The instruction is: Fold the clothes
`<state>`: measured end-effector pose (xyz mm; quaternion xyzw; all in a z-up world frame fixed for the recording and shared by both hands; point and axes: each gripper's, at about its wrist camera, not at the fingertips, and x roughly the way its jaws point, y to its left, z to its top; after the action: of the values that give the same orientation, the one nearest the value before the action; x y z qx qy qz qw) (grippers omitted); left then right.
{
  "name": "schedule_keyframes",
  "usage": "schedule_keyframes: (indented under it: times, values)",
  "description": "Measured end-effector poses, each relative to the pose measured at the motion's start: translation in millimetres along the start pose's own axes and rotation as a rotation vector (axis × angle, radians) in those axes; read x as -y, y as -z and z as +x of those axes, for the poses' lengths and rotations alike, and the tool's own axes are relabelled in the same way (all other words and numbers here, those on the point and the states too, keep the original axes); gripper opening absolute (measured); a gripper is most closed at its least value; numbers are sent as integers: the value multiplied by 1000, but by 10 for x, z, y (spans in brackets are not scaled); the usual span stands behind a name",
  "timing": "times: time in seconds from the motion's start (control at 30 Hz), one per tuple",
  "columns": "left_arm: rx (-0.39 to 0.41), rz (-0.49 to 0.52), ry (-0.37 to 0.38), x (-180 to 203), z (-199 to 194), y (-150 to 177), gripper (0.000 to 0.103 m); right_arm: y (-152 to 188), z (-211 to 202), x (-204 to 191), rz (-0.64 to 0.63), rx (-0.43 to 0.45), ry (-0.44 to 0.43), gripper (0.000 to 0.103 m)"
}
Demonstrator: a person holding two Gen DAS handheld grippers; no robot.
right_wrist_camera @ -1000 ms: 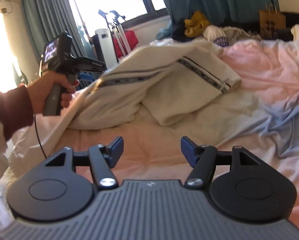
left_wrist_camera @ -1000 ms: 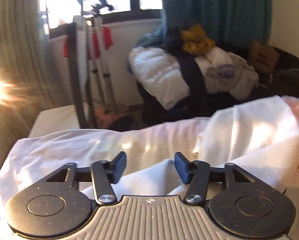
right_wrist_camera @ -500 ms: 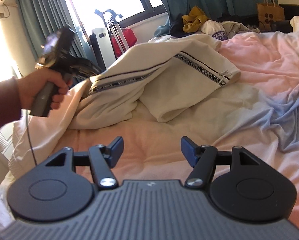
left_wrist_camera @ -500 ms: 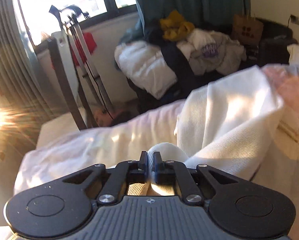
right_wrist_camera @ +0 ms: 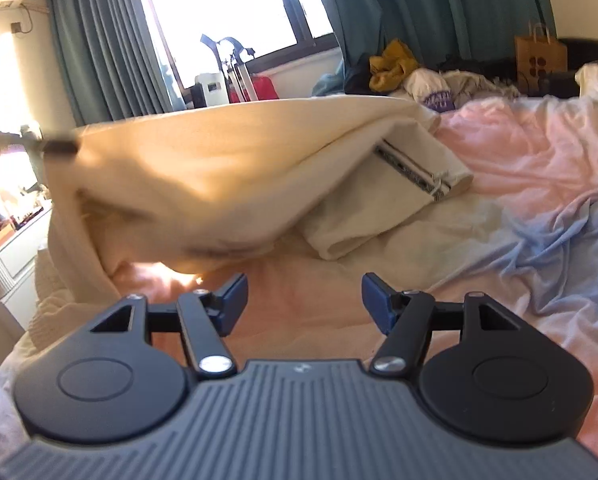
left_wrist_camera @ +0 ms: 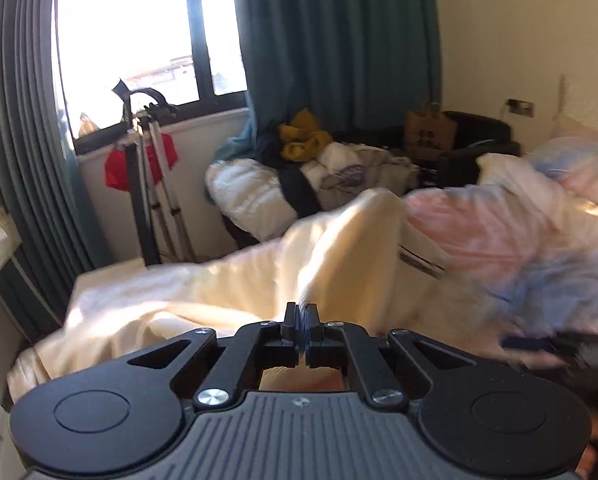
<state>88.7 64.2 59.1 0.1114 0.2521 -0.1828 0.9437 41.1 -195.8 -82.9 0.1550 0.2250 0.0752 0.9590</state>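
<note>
A cream garment [right_wrist_camera: 227, 168] with a dark patterned stripe [right_wrist_camera: 411, 168] lies on the bed. My left gripper [left_wrist_camera: 302, 320] is shut on an edge of this garment [left_wrist_camera: 339, 248] and holds it lifted off the bed, so the cloth hangs stretched and blurred. In the right wrist view the left gripper [right_wrist_camera: 55, 145] shows at the far left at the raised edge. My right gripper [right_wrist_camera: 303, 300] is open and empty, low over the pink sheet, in front of the garment. Its lower folded part [right_wrist_camera: 379, 216] rests on the bed.
The bed has a rumpled pink and blue sheet [right_wrist_camera: 539, 184]. A pile of clothes [left_wrist_camera: 323, 176] lies beyond the bed by teal curtains. A tripod [left_wrist_camera: 155, 184] stands under the window. A paper bag [right_wrist_camera: 541, 60] stands at the back right. White furniture [right_wrist_camera: 15, 256] is at left.
My left gripper closed on the garment's edge, then lifted and pulled it up and to the left. The right gripper stayed open and nearly still.
</note>
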Motion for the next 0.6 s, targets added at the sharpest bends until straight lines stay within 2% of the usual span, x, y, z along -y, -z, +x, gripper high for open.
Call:
schedule_keyframes:
  times: [0.13,0.23,0.33,0.47,0.53,0.6]
  values:
    - [-74,-34,50,258,-151,634,2,-26,-118,33,42,9,-4,67]
    - [-144,-63,50,352,-31,1047,2,-43,-181,28,53,12,-7,67]
    - [-157,-64,41,378,33,1214,3,-28,-227,-24,27,13,-2,67]
    - [-143,-60,53,320,80,1199,8,-27,-253,-59,11,13,12,67]
    - [-139,-68,70,323,68,1169,16,-41,-257,-22,35,10,19,67]
    - [-119,-88,88,365,66,1119,39,-55,-284,34,70,7,29,67]
